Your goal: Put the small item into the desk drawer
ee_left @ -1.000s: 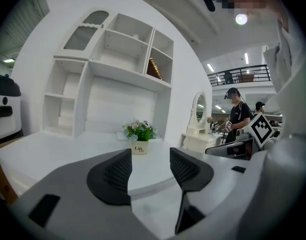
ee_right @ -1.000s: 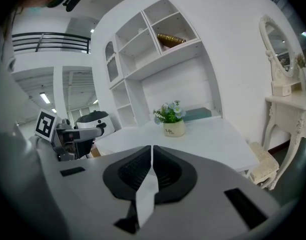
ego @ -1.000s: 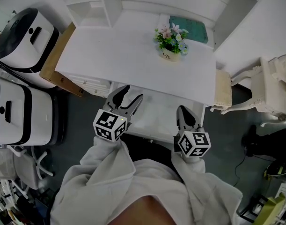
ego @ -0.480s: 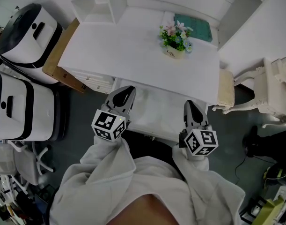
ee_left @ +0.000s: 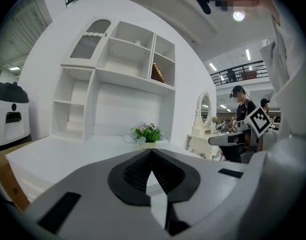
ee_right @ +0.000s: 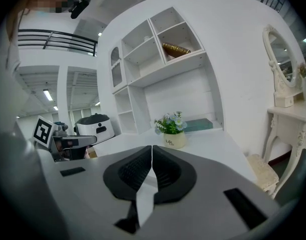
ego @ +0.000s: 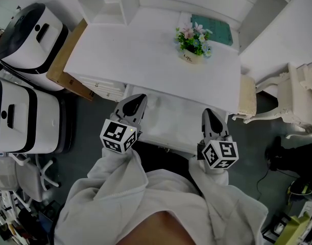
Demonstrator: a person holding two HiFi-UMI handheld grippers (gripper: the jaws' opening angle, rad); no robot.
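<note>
A small pot of flowers [ego: 191,47] [ee_left: 147,133] [ee_right: 172,131] stands at the back of the white desk [ego: 135,60], next to a teal book [ego: 212,29]. Below the desk's front edge a white drawer [ego: 171,124] juts out between my two grippers. My left gripper [ego: 138,99] [ee_left: 151,152] hovers at the drawer's left corner; its jaws have just been closing and now meet with nothing between them. At the drawer's right side, my right gripper [ego: 209,112] [ee_right: 151,148] is shut and empty too. Both point towards the desk, well short of the pot.
Two white-and-black machines [ego: 28,37] [ego: 23,119] and a brown board [ego: 58,73] stand left of the desk. A white shelf unit [ee_left: 117,69] rises behind it. A white chair and vanity [ego: 291,93] are at the right. People stand far off [ee_left: 240,104].
The left gripper's jaws, wide apart a second ago, have closed on nothing. Both grippers have stayed nearly where they were; the view has shifted slightly.
</note>
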